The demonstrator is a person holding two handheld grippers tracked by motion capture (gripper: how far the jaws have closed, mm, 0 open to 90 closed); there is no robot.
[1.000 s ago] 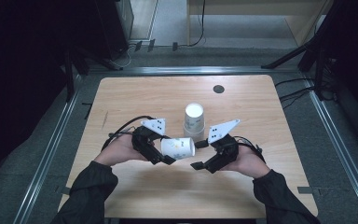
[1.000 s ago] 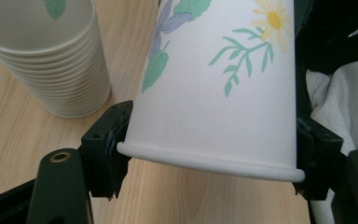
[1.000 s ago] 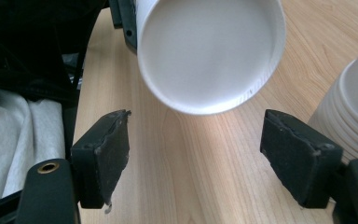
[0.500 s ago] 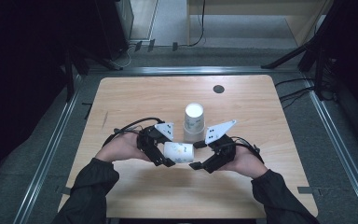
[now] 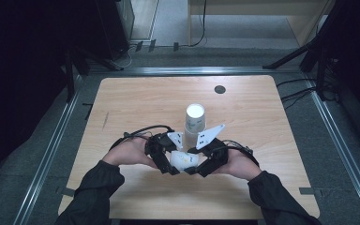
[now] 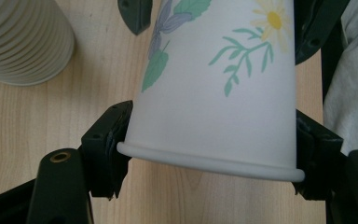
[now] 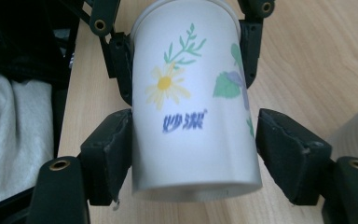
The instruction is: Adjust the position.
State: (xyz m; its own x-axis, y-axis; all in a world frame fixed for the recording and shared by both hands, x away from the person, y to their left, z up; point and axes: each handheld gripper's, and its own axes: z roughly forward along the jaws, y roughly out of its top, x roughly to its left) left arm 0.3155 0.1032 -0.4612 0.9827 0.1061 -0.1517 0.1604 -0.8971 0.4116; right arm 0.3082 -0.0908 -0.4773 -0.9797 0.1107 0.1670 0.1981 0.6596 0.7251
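A white paper cup [image 5: 183, 159] printed with flowers lies on its side just above the wooden table [image 5: 140, 108], between both hands. My left gripper [image 5: 171, 165] is shut on its rim end; in the left gripper view the pads [image 6: 114, 144] press the cup [image 6: 214, 93] just above the rolled rim. My right gripper [image 5: 193, 167] comes from the other side, its jaws around the cup's base end [image 7: 191, 140]. They have just been closing: one pad [image 7: 116, 149] is against the wall, the other a sliver off. The left gripper's fingers [image 7: 121, 60] show farther up the cup.
Just behind the grippers a second pale cup [image 5: 195, 119] stands upside down at the table's middle; its ribbed wall [image 6: 23, 42] is in the left gripper view. A small black round hole [image 5: 220, 89] sits near the far edge. Metal rails border the table.
Both hands have come closer together and sunk a little. The right gripper's jaws, beside the cup before, now stand around its base end and have narrowed.
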